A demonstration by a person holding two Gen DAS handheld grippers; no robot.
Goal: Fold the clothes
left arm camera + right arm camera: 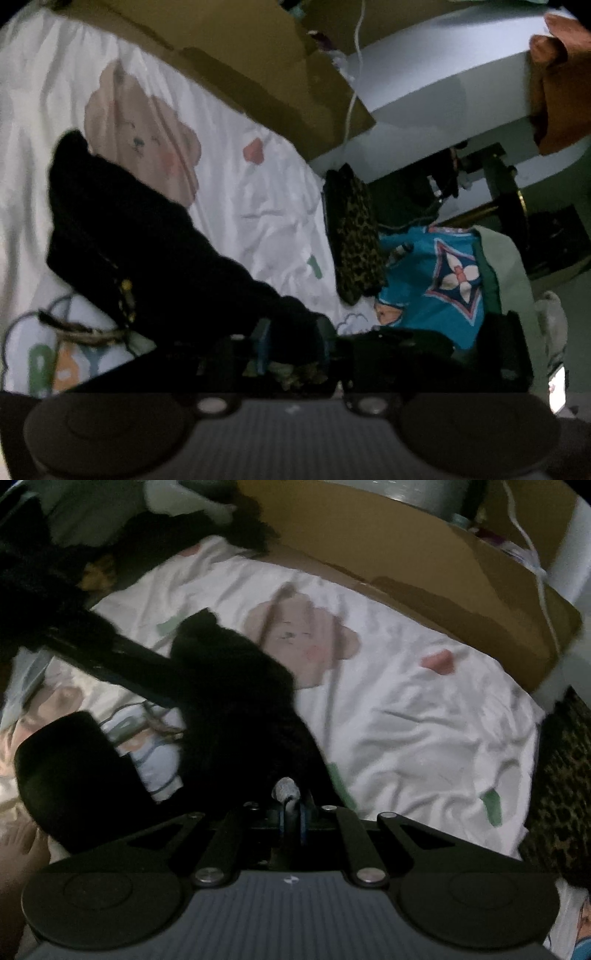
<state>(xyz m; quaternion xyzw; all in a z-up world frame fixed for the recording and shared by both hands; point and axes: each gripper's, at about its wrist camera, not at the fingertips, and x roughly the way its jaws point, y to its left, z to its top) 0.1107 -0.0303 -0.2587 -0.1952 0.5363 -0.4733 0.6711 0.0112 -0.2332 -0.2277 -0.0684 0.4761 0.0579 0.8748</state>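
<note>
Claws both tilt down over a white printed bedsheet. The right gripper is pinched together on the near edge of a black garment, a small pale tag poking up just beyond its tips. The left gripper stands partly apart with the same dark cloth bunched between its fingers; whether the pads press on it is lost in shadow. From both claws the garment stretches away leftward, its folds unreadable.
</note>
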